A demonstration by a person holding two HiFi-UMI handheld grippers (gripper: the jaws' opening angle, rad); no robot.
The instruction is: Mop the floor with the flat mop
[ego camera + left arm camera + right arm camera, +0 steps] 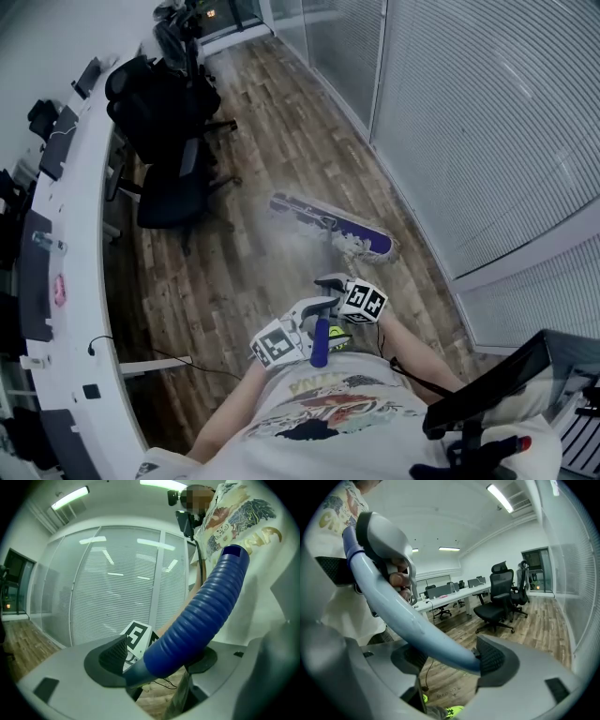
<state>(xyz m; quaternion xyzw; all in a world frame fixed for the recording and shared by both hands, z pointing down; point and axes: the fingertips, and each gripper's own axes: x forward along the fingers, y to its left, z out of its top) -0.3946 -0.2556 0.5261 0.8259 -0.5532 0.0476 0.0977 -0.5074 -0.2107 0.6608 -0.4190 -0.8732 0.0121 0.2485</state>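
Observation:
The flat mop head (pixel 330 225), purple with white fringe, lies on the wooden floor ahead of me, angled toward the glass wall. My left gripper (pixel 314 330) is shut on the mop's ribbed blue grip (pixel 201 616), near the top end of the handle. Just beyond it, my right gripper (pixel 339 289) is shut on the pale blue mop pole (pixel 412 620). In the right gripper view the pole runs up between the jaws toward the left gripper (pixel 386 536). The pole between the grippers and the mop head is hard to see in the head view.
A long white desk (pixel 80 244) curves along the left with black office chairs (pixel 173 187) beside it. A glass wall with blinds (pixel 469 122) bounds the right. A black cable (pixel 169 361) trails on the floor near the desk. A black stand (pixel 487 389) sits at the lower right.

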